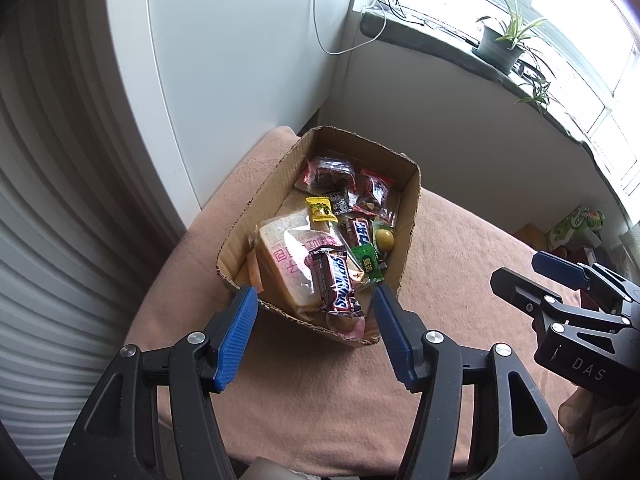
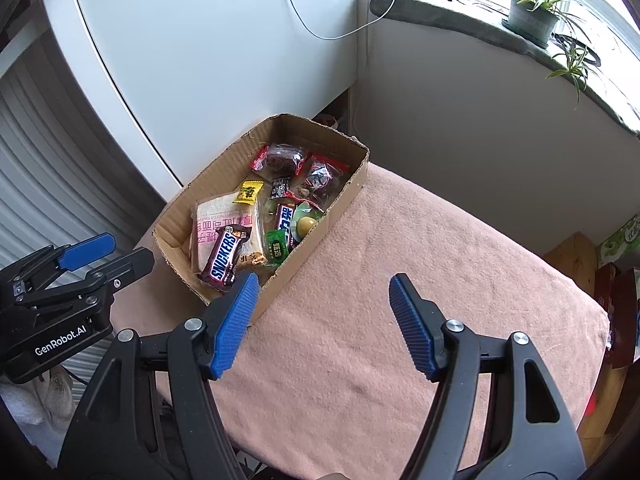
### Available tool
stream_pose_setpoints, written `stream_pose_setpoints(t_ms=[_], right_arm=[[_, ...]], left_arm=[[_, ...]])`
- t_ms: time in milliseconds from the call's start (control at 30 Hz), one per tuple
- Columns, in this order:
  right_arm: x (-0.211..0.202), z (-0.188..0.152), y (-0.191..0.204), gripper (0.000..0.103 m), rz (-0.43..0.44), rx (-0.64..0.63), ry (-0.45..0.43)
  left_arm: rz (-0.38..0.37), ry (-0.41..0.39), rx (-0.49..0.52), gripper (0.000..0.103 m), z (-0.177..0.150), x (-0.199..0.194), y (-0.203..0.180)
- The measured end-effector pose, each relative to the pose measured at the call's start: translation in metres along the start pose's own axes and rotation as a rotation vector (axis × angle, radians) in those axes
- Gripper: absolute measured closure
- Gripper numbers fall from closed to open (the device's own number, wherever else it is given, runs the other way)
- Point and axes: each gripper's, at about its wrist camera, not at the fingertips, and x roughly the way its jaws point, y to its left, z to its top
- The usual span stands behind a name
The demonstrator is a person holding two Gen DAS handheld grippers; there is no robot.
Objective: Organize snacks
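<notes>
An open cardboard box [image 1: 412, 208] [image 2: 224, 172] stands on a pinkish cloth-covered surface [image 1: 460, 248] [image 2: 400, 232]. It holds several wrapped snacks. A Snickers bar [image 1: 334, 282] [image 2: 224, 258] lies on a bagged slice of bread [image 1: 284, 256] [image 2: 218, 216]. Behind them are a yellow candy [image 1: 320, 209] [image 2: 248, 192], a green packet [image 1: 368, 262] [image 2: 277, 246] and red-edged packets [image 1: 330, 172] [image 2: 282, 158]. My left gripper [image 1: 314, 292] [image 2: 100, 252] hangs open above the box's near end, holding nothing. My right gripper [image 2: 325, 280] [image 1: 560, 276] is open over the cloth to the right of the box, empty.
A white cabinet [image 1: 224, 60] and a ribbed white panel [image 1: 48, 200] rise behind and left of the box. A windowsill with a potted plant [image 1: 500, 44] [image 2: 532, 16] and cables runs at upper right. Cartons [image 1: 572, 224] [image 2: 616, 248] stand beyond the cloth's right edge.
</notes>
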Motion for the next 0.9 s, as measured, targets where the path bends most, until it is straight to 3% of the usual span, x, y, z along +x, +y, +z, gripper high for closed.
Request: stream_pose_setpoints(t_ms=[900], right_arm=[[-0.0095, -0.0015, 0.0002, 0.032, -0.009, 0.013, -0.015]], left_arm=[[0.017, -0.007, -0.01, 0.043, -0.0011, -0.0099, -0.0051]])
